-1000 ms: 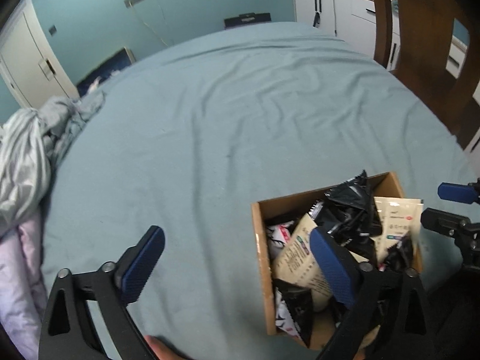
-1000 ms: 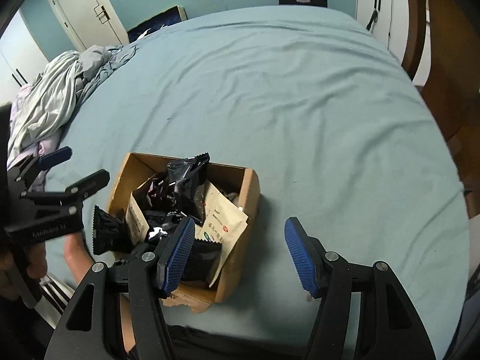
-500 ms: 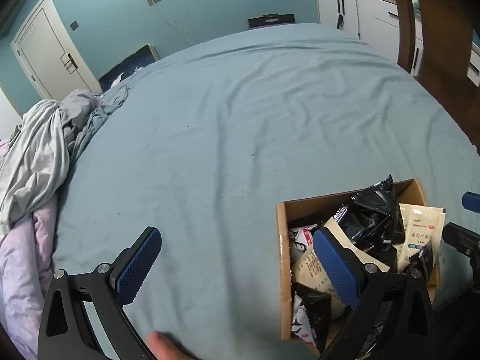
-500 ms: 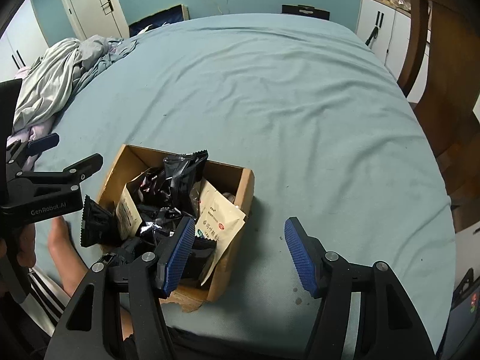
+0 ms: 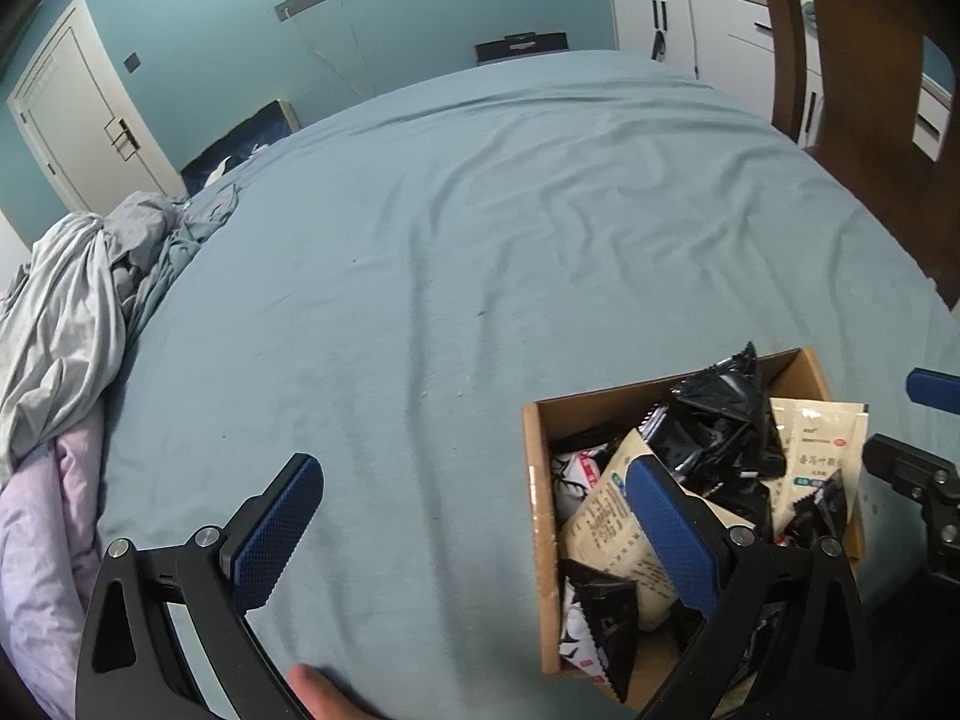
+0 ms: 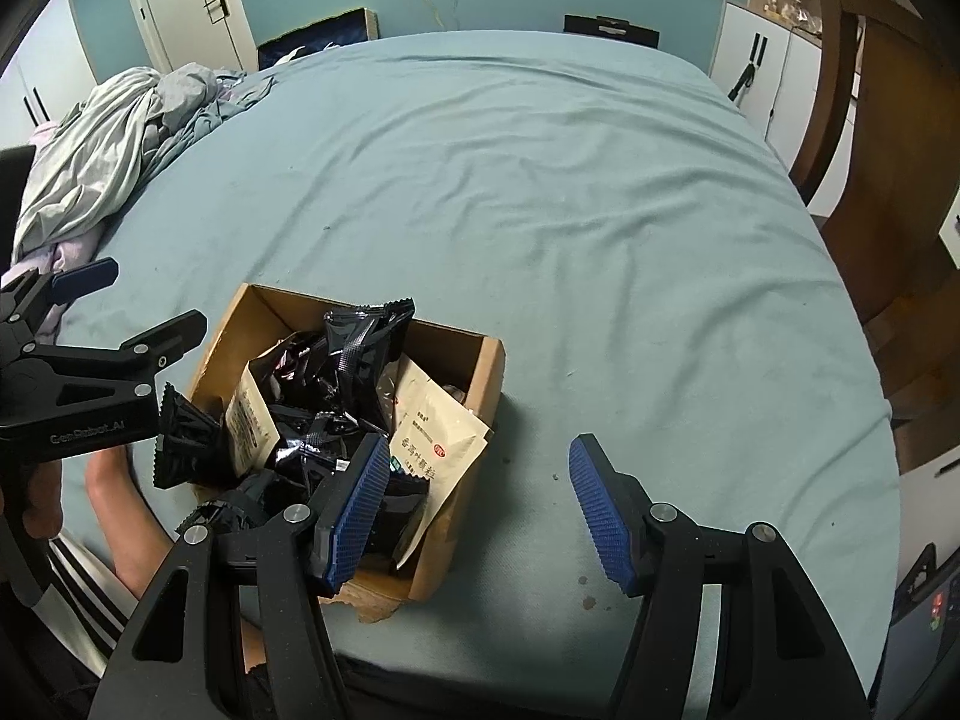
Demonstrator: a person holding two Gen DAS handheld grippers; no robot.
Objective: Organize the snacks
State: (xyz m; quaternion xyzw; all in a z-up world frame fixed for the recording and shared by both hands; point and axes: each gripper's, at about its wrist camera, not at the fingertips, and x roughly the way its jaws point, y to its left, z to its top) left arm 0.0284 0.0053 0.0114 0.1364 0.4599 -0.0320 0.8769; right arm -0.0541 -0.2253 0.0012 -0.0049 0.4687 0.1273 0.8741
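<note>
We hold the left gripper (image 5: 468, 534) and the right gripper (image 6: 474, 507) wide apart, gripping nothing, above the cardboard box (image 6: 489, 372) of snack packets (image 6: 366, 342) on the bed (image 6: 600, 210). Our gripper arms hide the box's near corner and lower packets.

Cardboard box (image 6: 480, 384) on the bed (image 6: 570, 210), near its front edge, packed with snack packets (image 6: 360, 354). Crumpled bedding (image 6: 108, 144) at the bed's left side. Cabinets (image 6: 762, 72) behind the bed's far right corner. Wooden chair (image 6: 888, 180) to the bed's right.
</note>
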